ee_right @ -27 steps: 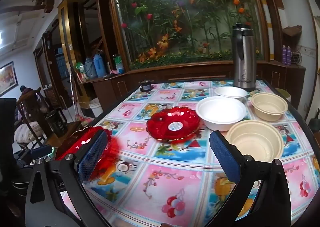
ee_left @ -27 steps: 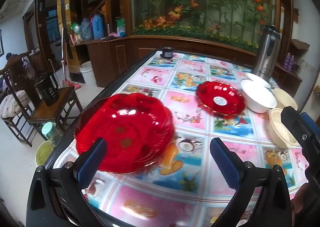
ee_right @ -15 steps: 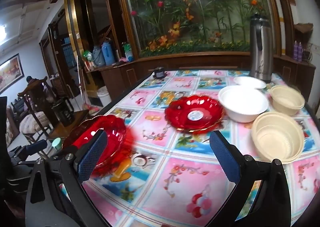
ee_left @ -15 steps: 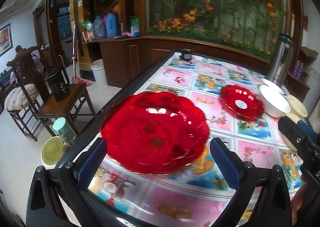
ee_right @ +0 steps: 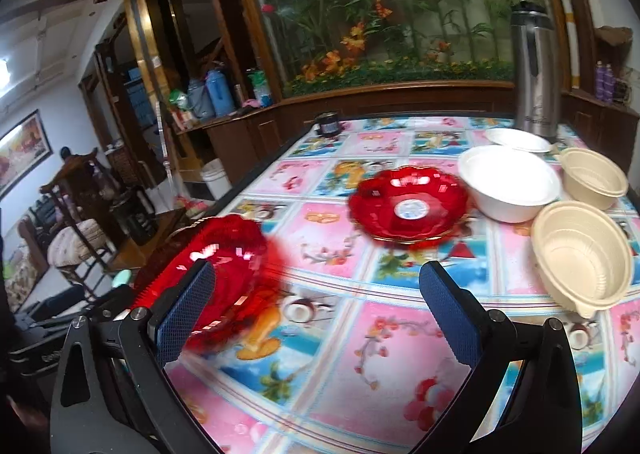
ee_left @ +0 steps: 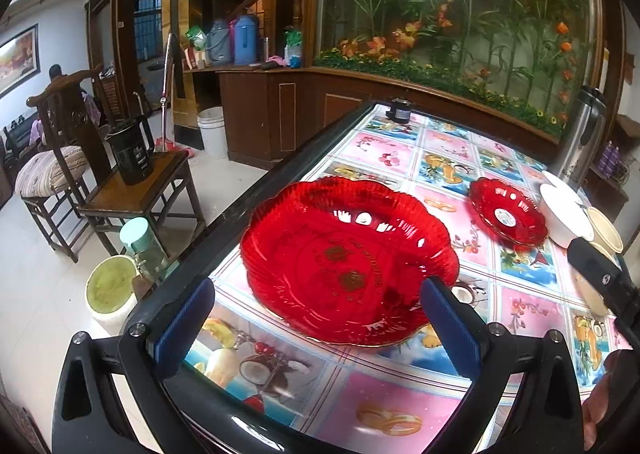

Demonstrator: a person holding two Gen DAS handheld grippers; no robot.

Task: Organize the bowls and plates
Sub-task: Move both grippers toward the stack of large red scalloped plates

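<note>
Over by the desk's point(ee_left: 404, 406) left edge sits the big red plate point(ee_left: 344, 258), scalloped and glossy, flat on the fruit-patterned cloth. The left gripper point(ee_left: 320, 318) hangs just above its near rim with both blue pads spread wide, one off each side of the plate, neither one touching it. Nothing is pinched. Further in, toward the middle of the desk, lies the small red plate point(ee_right: 408, 206) with a white sticker in its centre. The right gripper point(ee_right: 316, 306) hovers over bare cloth at the near edge, its pads also spread fully apart and empty; the small plate lies beyond them, well apart. Just beside that plate on the right is a white bowl point(ee_right: 508, 182), with a second white bowl point(ee_right: 516, 140) behind it. Along the right edge stand two cream bowls point(ee_right: 584, 254), one nearer, one farther back. A steel flask point(ee_right: 536, 70) stands at the far right corner.
</note>
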